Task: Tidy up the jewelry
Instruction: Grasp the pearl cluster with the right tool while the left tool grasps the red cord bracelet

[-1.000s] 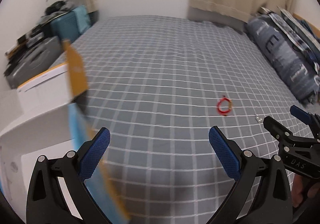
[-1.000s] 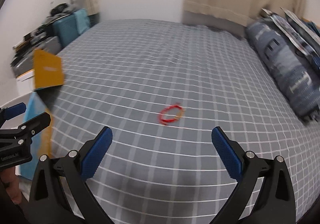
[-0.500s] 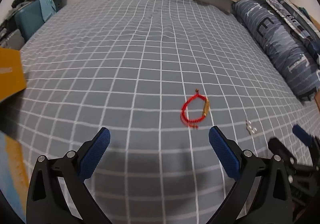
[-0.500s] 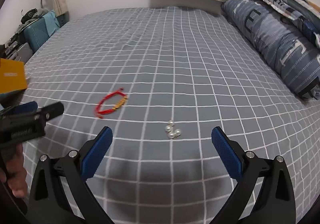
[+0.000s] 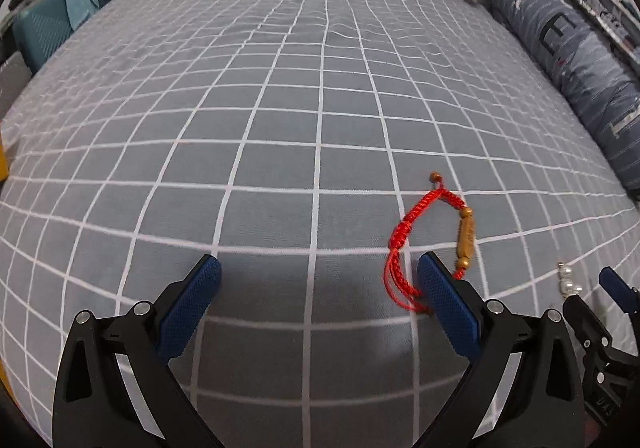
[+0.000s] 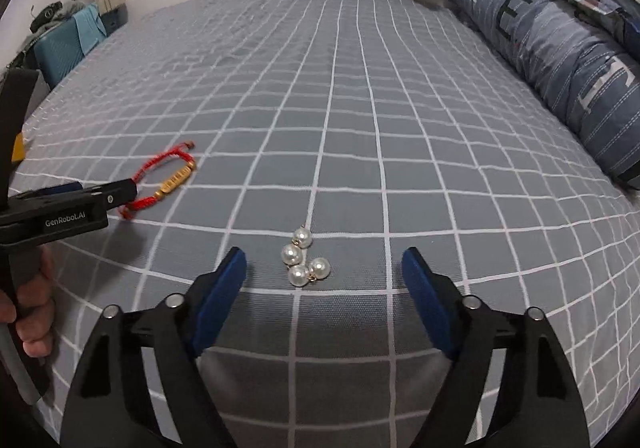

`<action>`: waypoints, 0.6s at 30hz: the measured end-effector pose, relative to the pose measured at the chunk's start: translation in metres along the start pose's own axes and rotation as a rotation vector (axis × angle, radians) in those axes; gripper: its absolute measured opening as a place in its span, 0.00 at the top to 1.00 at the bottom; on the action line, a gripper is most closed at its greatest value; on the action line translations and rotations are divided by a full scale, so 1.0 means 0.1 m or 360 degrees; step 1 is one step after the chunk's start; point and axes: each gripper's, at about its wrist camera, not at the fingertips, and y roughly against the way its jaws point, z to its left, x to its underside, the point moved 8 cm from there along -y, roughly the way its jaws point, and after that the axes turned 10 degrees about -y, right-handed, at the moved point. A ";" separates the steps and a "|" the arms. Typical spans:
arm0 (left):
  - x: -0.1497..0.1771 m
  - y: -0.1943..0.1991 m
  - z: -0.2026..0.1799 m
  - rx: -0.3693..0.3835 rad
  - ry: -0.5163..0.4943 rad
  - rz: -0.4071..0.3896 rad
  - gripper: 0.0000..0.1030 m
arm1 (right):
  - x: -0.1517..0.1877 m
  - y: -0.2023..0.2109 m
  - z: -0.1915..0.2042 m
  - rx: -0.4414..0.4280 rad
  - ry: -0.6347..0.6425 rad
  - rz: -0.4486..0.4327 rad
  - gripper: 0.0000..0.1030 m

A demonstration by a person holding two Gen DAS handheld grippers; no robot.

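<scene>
**A:** Where does the jewelry lie?

**B:** Both pieces are on the bed [image 6: 360, 95], on the grey checked sheet. The red cord bracelet [image 5: 404, 236] is just beside the left claw [image 5: 316, 280]; the cluster of pearl pieces [image 6: 304, 260] sits just ahead of the right claw [image 6: 324, 268].

**A:** And the claws?

**B:** Both released, holding nothing. The blue pads [image 5: 444, 304] of the left one stand wide apart, and so do the right one's.

**A:** What does the next move turn on?

**B:** Offset, mostly. In the left wrist view the bracelet is not between the fingers — it lies to the right, its near end of red cord partly hidden behind the right-hand finger. Its long axis runs roughly away from the claw, tilted a little rightward, with the gold tube bead [image 5: 466, 236] on the far-right side of the loop. The left claw would probably need to shift right before closing.

**A:** The pearls?

**B:** Better lined up. They sit close to the centre line of the right claw, slightly toward its left finger, strung loosely front to back. The right hand is plainly the nearer one for them, the left for the bracelet.

**A:** Any container to sort them into?

**B:** None is clearly in view — I cannot tell where they should go.
</scene>
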 end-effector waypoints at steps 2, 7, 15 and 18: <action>-0.03 -0.02 -0.04 0.0011 -0.0018 -0.0014 0.07 | 0.00 -0.04 0.00 0.0011 0.0012 0.0004 0.35; -0.10 -0.04 -0.09 0.0022 -0.0012 -0.0021 0.21 | 0.03 -0.11 0.04 -0.0009 0.0031 0.0034 0.49; -0.11 -0.03 -0.15 0.0046 -0.0050 -0.0021 0.68 | 0.02 -0.12 0.06 -0.0036 0.0043 0.0042 0.73; -0.09 -0.01 -0.16 0.0058 -0.0076 -0.0005 0.84 | 0.02 -0.12 0.07 -0.0041 0.0059 0.0038 0.79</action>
